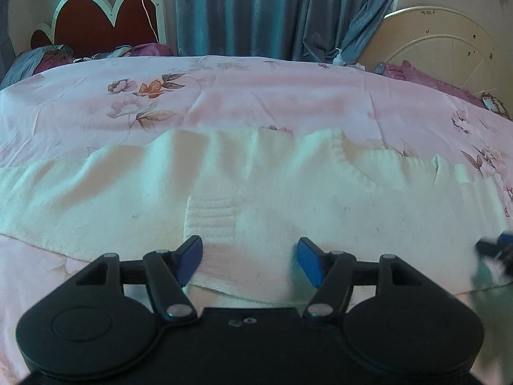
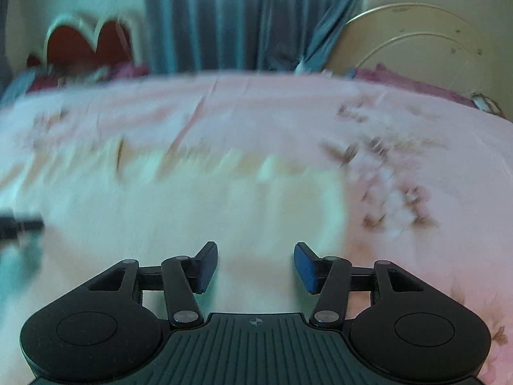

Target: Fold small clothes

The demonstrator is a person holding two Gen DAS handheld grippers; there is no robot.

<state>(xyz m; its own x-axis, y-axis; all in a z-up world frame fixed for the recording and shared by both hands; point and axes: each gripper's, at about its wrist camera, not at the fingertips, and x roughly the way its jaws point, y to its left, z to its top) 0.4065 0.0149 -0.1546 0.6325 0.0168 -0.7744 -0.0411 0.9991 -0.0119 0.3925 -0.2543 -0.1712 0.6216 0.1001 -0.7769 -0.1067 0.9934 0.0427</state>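
Observation:
A white knitted garment lies spread across the pink flowered bedsheet, with a ribbed cuff or hem folded onto its middle. My left gripper hovers over the garment's near edge, open, and the cloth lies under the gap without being pinched by the blue pads. The right wrist view is blurred. There my right gripper is open above the right part of the same garment, with nothing between its fingers. Each gripper shows at the edge of the other's view: the right gripper, the left gripper.
Beyond the bed stand a red heart-shaped headboard, blue curtains and a cream round headboard. Purple bedding lies at the far right and crumpled cloth at the far left. Bare sheet stretches right of the garment.

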